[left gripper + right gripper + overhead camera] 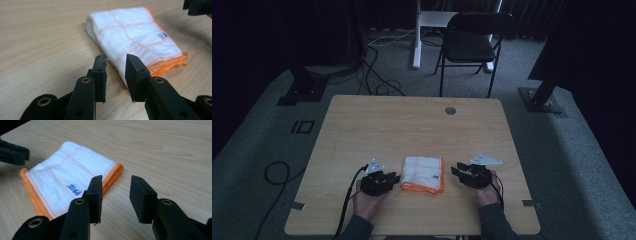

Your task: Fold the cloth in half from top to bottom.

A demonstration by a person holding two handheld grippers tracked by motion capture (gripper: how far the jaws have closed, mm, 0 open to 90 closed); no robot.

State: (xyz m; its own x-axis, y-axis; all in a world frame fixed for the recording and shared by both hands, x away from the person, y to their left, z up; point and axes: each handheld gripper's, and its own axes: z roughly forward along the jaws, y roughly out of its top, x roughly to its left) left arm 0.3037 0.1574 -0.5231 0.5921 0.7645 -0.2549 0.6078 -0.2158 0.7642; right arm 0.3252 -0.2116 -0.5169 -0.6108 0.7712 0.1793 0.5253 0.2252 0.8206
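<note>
A folded white cloth [423, 174] with orange stitching and orange edges lies flat near the front edge of the wooden table [412, 120]. My left gripper [395, 178] rests just left of it, jaws apart. In the left gripper view, the cloth [135, 37] has its folded edge right in front of the gap of the left gripper [116, 75], with no pad pressing on it. My right gripper [457, 170] sits just right of the cloth and stands open. In the right gripper view, the right gripper [116, 197] has bare wood between its jaws, and the cloth [65, 180] lies to their left.
A round cable grommet [450, 110] sits in the table's far side. A black folding chair [469, 42] stands beyond the table, and cables [377, 75] lie on the grey floor. The person's hands and sleeves come in at the table's front edge.
</note>
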